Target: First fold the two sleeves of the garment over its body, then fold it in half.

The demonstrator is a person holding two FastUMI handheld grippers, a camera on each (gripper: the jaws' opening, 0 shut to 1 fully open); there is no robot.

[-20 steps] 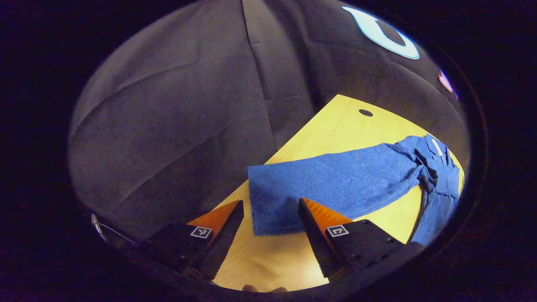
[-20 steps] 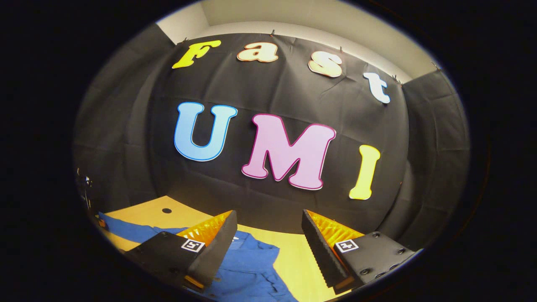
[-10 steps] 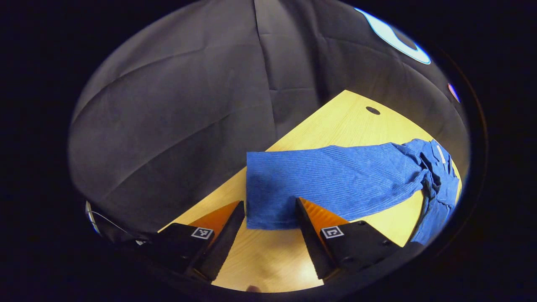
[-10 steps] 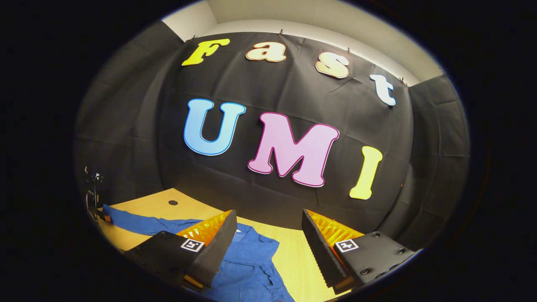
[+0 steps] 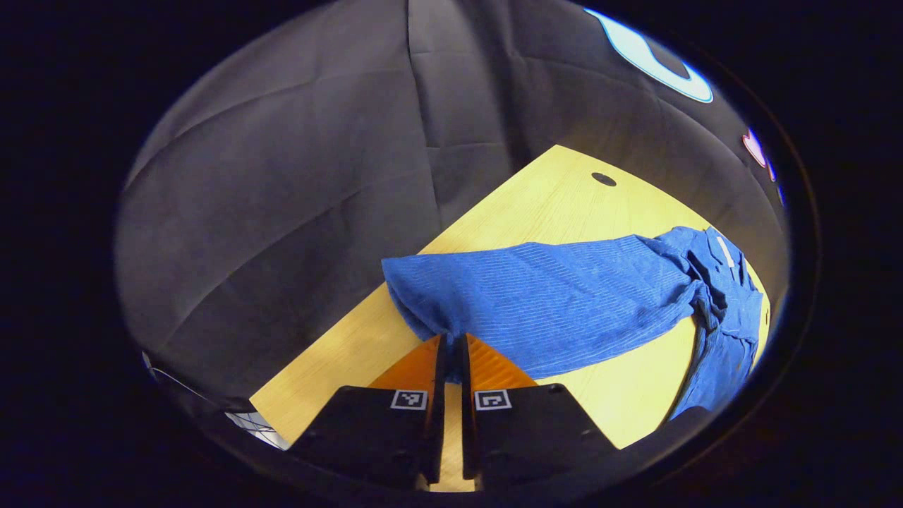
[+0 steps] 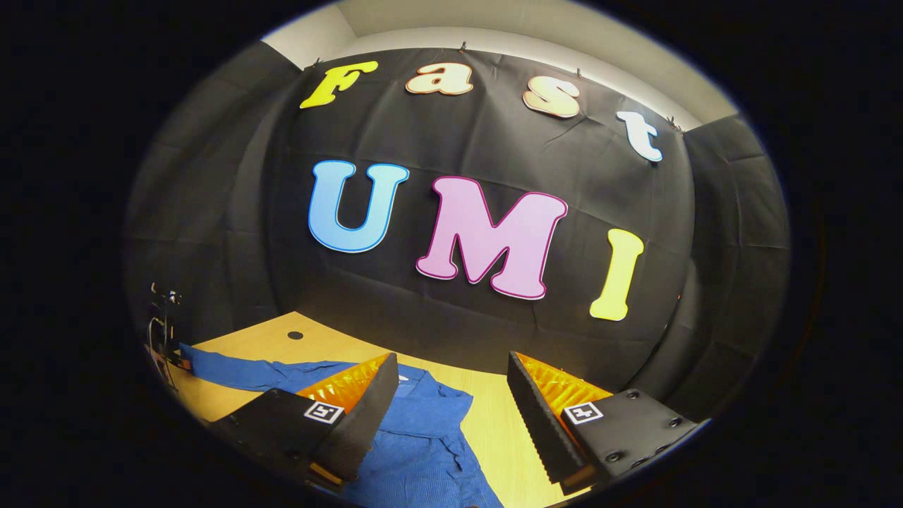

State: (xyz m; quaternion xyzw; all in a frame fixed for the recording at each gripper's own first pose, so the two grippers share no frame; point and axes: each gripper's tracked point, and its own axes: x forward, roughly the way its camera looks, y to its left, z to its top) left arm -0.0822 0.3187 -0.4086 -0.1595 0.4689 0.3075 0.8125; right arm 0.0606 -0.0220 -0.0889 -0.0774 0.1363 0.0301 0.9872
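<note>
The left gripper has its two fingers drawn almost together on the cuff end of the blue sleeve, and the cloth there bunches and lifts off the table where it is pinched — a grip taken at the very end, most likely so the whole sleeve can be swung over in one piece toward the body of the garment. The sleeve runs out straight from the shoulder toward the table's left edge, its cuff near that edge, while the body lies crumpled toward the far right corner; it probably needs smoothing before the later fold in half will sit neatly. The right gripper hangs above the table's near side with its fingers wide apart and nothing between them, the garment's collar end lying below and just beyond its left finger — held ready, it seems, for the other sleeve or to steady the body. By count: one garment, one sleeve laid out in plain sight with the second not clearly made out, two grippers, one table, and one small dark hole near the table's far edge. Neither sleeve yet lies over the body, so the task looks to be at its first fold.
</note>
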